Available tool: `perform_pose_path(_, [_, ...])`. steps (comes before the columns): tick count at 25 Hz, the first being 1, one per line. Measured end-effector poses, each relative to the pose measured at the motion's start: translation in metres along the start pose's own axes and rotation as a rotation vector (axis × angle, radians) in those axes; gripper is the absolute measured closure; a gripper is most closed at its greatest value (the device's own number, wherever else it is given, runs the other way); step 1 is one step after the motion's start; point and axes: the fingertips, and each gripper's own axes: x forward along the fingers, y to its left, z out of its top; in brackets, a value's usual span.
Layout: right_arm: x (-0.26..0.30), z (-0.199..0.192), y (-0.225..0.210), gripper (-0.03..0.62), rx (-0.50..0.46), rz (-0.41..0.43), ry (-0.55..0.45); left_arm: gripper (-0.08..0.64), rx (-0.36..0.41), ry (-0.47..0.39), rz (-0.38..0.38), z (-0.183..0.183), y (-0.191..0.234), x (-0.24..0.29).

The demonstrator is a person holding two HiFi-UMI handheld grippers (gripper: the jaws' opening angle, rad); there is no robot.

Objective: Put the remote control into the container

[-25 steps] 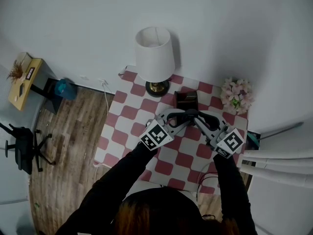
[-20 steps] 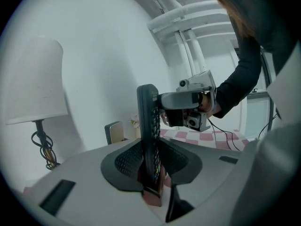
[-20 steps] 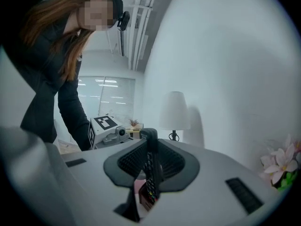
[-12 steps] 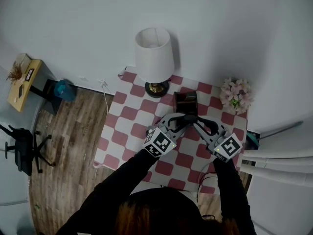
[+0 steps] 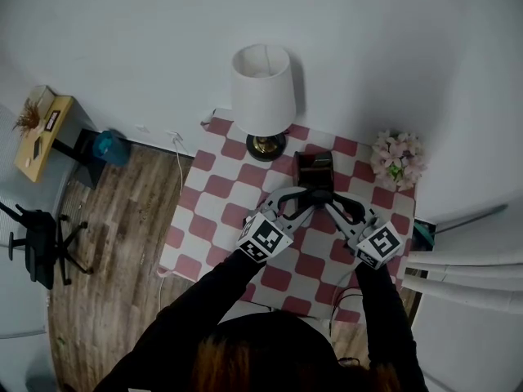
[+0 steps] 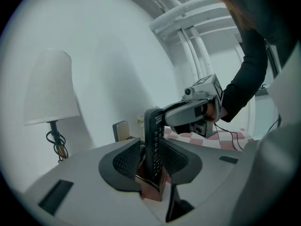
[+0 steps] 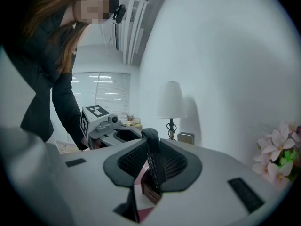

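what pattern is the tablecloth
The tablecloth is red-and-white checked, clearest in the head view.

Soft, even white light fills the room, the lampshade [image 5: 262, 77] throws a faint shadow on the wall [image 5: 368, 47], all views bulge and darken at their round edges, and the left gripper [image 6: 149, 145] and right gripper [image 7: 151, 147] look soft close to the lens.

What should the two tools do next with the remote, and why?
Probably ease it straight down a little: the left tool and right tool both clamp the remote upright, with its lower end already in the container.
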Motion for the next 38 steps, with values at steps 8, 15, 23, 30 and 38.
perform_pose_path(8, [0.001, 0.011, 0.002, 0.517, -0.024, -0.025, -0.015, 0.448, -0.03, -0.066, 0.018, 0.016, 0.004, -0.013])
perform_pose_path(15, [0.0, 0.026, -0.001, 0.517, -0.015, -0.051, -0.059, 0.448, -0.031, -0.086, 0.032, 0.024, 0.005, -0.02])
perform_pose_path(23, [-0.004, 0.046, -0.004, 0.552, -0.001, -0.09, -0.115, 0.476, -0.054, -0.105, 0.051, 0.032, 0.004, -0.033])
perform_pose_path(30, [-0.003, 0.051, 0.001, 0.575, 0.013, -0.109, -0.137, 0.535, -0.052, -0.104, 0.082, 0.032, 0.005, -0.046])
perform_pose_path(38, [-0.012, 0.072, 0.007, 0.577, 0.052, -0.165, -0.208, 0.551, -0.066, -0.114, 0.096, 0.033, 0.002, -0.063])
